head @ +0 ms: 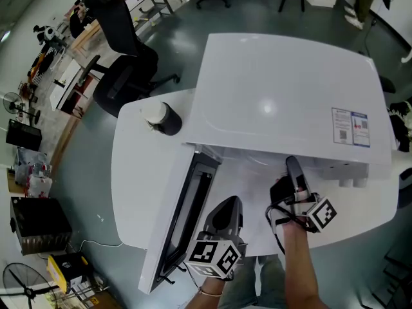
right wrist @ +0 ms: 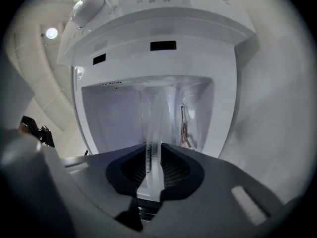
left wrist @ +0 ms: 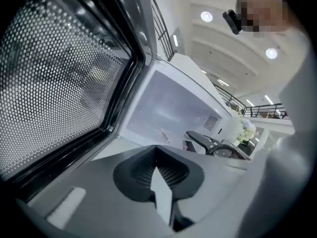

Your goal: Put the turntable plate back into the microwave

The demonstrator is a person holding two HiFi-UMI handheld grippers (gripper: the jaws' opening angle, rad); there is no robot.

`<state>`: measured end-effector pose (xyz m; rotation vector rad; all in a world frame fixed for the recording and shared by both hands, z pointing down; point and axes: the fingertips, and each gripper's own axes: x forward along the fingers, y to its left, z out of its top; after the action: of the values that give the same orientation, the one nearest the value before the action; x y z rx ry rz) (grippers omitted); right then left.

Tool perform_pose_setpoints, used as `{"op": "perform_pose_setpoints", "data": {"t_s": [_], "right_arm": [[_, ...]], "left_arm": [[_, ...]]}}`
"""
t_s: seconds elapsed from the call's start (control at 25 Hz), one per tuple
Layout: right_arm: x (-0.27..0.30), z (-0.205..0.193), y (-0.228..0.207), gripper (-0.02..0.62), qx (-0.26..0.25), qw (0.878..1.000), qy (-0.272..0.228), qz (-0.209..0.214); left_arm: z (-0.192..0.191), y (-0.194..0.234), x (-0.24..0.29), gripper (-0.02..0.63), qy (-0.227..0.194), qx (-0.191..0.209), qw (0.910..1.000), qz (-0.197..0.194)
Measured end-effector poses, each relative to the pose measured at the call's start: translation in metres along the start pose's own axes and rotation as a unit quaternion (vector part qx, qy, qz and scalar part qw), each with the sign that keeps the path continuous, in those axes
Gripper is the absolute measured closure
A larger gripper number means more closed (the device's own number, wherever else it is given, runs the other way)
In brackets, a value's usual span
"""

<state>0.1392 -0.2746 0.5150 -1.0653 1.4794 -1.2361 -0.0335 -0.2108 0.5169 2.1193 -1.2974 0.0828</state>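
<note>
Two grippers are in use. Your right gripper is clamped at a middling width on the rim of the clear turntable plate. The plate shows edge-on and reaches ahead at 12 o'clock into the open cavity of the microwave. Your left gripper has its jaws together on nothing, at 8 o'clock from the right one and just beside the open door. Maintain a firm grip, since glass held by one edge is likely to tip. Hold the plate parallel to the cavity floor and advance it clear of the walls. Release only when you judge it centred and lying flat. Keep the left gripper off the door. Count: two grippers, one plate, one microwave, one door, one table, and one dark container with a pale lid at 9 o'clock from the microwave.
</note>
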Motion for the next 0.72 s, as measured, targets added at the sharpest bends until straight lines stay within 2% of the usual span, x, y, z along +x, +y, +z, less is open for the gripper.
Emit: {"op": "perform_pose_setpoints", "data": {"t_s": [0.72], "right_arm": [[0.021, 0.011, -0.014, 0.538, 0.010, 0.999, -0.029, -0.017]], "left_arm": [[0.005, 0.005, 0.014, 0.607, 0.008, -0.007, 0.9999, -0.004]]}}
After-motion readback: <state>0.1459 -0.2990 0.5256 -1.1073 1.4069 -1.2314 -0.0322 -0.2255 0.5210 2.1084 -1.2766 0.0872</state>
